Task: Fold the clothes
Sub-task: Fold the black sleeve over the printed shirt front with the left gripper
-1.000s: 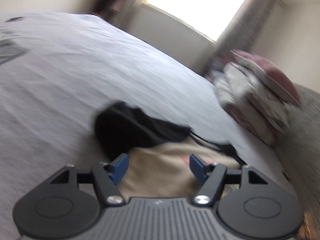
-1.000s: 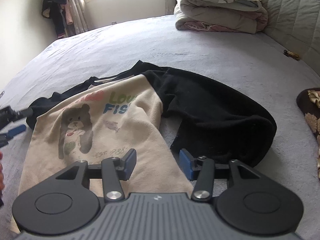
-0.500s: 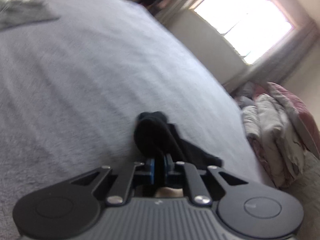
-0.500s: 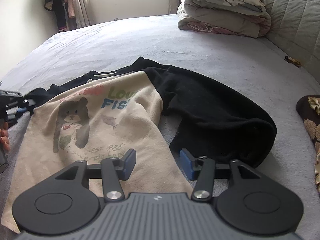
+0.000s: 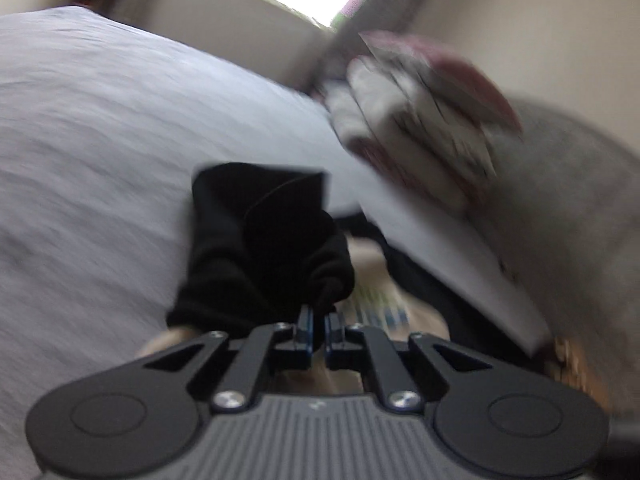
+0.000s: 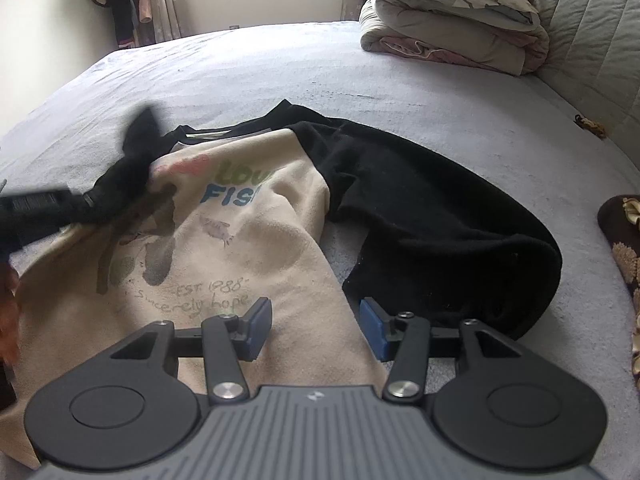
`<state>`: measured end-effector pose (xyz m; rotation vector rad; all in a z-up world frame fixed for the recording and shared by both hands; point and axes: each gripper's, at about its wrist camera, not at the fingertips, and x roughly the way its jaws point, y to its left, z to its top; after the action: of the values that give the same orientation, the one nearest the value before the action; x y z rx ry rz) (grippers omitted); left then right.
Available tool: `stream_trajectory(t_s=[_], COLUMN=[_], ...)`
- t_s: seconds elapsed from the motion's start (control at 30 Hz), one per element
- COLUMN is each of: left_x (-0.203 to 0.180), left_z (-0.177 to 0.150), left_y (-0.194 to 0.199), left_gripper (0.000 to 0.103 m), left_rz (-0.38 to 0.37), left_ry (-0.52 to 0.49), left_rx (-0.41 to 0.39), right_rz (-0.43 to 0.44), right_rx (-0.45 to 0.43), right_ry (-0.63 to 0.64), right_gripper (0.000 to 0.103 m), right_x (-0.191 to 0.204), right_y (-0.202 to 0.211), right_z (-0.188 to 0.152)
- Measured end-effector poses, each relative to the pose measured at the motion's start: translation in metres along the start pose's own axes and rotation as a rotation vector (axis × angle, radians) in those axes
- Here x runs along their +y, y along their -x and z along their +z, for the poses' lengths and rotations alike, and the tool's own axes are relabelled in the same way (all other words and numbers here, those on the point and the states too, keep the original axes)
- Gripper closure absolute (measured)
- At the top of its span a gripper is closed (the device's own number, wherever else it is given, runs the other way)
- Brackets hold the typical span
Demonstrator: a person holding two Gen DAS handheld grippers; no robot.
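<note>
Sleeve-fold step: left gripper (image 5: 316,330) fingers clamped on the black sleeve (image 5: 256,248) at 9 o'clock of the sweatshirt (image 6: 248,248) on the bed (image 6: 420,92); right gripper (image 6: 316,330) fingers open over hem; next, probably lay sleeve across chest.

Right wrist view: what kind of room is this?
Most likely a bedroom. The sweatshirt lies on a wide bed with a grey sheet, folded quilts are stacked by a padded headboard, and clothes hang beside the window.
</note>
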<state>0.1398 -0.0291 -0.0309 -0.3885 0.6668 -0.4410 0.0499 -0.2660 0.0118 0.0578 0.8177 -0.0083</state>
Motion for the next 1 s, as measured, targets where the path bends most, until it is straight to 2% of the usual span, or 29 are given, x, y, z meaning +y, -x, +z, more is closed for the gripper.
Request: stream_trajectory(t_s=[0.1,0.13,0.2,0.27,0.33,0.43,0.67,0.83,0.9,0.97,1.0], left_x=[0.001,0.003,0.008,0.011,0.018,0.037,0.083,0.098,0.106,0.114,0.117], left_z=[-0.005,-0.005,-0.001,0.004,0.008,0.014,0.012,0.007,0.003,-0.002,-0.005], left_y=[-0.006,-0.004,0.005,0.016,0.032,0.048,0.045,0.027,0.02,0.015,0.014], left_gripper=[0.097,0.093,0.079,0.053,0.045,0.042,0.044,0.045,0.05,0.07,0.074], left_rz=[-0.003,-0.006,-0.037,-0.069,-0.076,-0.074,-0.04,-0.059,-0.066,-0.064,-0.059], left_ry=[-0.015,-0.001,0.03,0.06,0.102,0.219,0.561,0.733,0.837,0.94,0.981], left_rx=[0.033,0.028,0.019,0.003,-0.027,-0.059,-0.018,0.005,0.005,0.001,0.001], right_rz=[0.0,0.001,0.002,0.004,0.006,0.003,-0.004,-0.005,-0.005,-0.003,-0.003], right_rx=[0.003,0.004,0.002,0.0,-0.002,-0.001,0.013,0.011,0.013,0.014,0.014], right_ry=[0.001,0.002,0.001,-0.003,-0.005,-0.002,0.017,0.028,0.026,0.023,0.022], right_gripper=[0.051,0.051,0.051,0.051,0.051,0.05,0.05,0.05,0.05,0.05,0.05], right_x=[0.0,0.0,0.0,0.0,0.0,0.001,0.006,0.008,0.008,0.007,0.007], right_y=[-0.001,-0.001,0.0,0.0,0.0,-0.001,-0.005,-0.005,-0.005,-0.005,-0.006], right_z=[0.0,0.0,0.0,0.001,0.002,0.002,0.0,-0.001,0.0,0.0,0.0])
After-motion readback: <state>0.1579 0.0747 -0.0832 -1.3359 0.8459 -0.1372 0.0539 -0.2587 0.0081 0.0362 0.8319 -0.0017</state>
